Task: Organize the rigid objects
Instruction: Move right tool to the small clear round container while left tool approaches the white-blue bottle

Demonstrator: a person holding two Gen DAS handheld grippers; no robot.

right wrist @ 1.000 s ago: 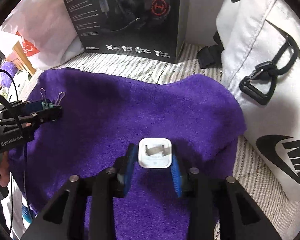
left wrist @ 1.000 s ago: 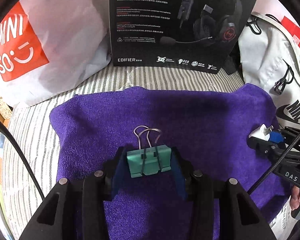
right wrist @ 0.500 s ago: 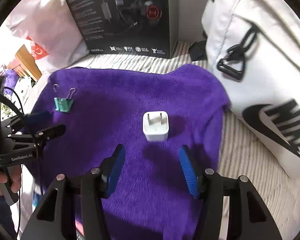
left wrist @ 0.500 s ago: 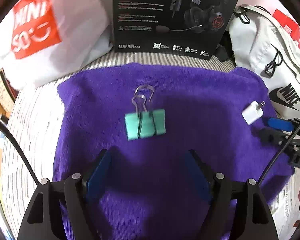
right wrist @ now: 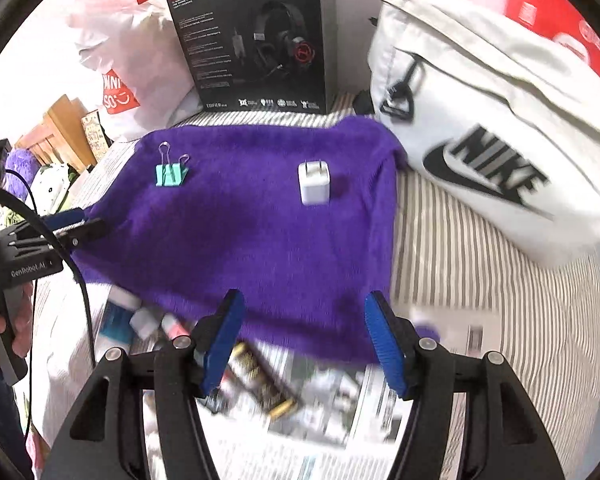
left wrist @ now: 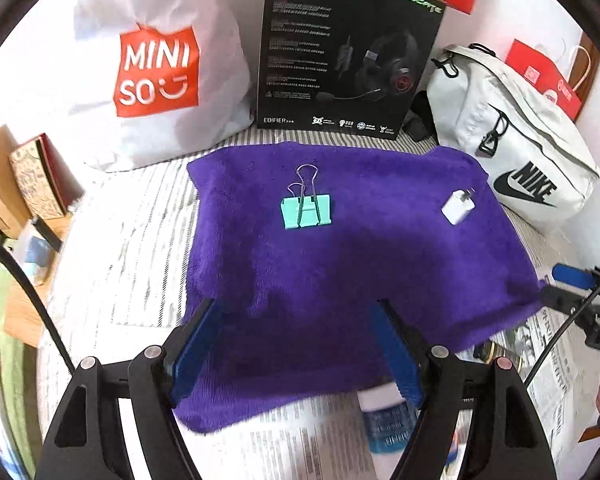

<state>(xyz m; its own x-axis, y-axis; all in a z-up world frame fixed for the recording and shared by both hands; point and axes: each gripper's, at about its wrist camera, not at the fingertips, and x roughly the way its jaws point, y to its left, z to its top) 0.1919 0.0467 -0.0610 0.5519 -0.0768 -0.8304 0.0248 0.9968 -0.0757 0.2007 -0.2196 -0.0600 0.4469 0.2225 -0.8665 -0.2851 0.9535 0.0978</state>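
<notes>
A teal binder clip (left wrist: 307, 210) (right wrist: 171, 174) lies flat on the purple towel (left wrist: 340, 272) (right wrist: 240, 232), towards its far left. A white plug adapter (left wrist: 458, 209) (right wrist: 314, 183) rests on the towel's far right part. My left gripper (left wrist: 296, 348) is open, pulled back over the towel's near edge, nothing between its blue pads. My right gripper (right wrist: 304, 340) hangs over the towel's near edge; its jaws are opening and hold nothing. Each gripper shows at the edge of the other's view: the right gripper (left wrist: 576, 292) and the left gripper (right wrist: 68, 226).
A black headset box (left wrist: 348, 52), a white shopping bag (left wrist: 156, 80) and a white waist bag (left wrist: 520, 148) ring the towel's far side. Newspaper (right wrist: 308, 412) with small bottles and tubes (right wrist: 140, 320) lies at the near side. The bed cover is striped (right wrist: 480, 280).
Both grippers let go: the left released the binder clip, the right the adapter. Both opened, then drew back and up, away from the objects, which stay on the towel.
</notes>
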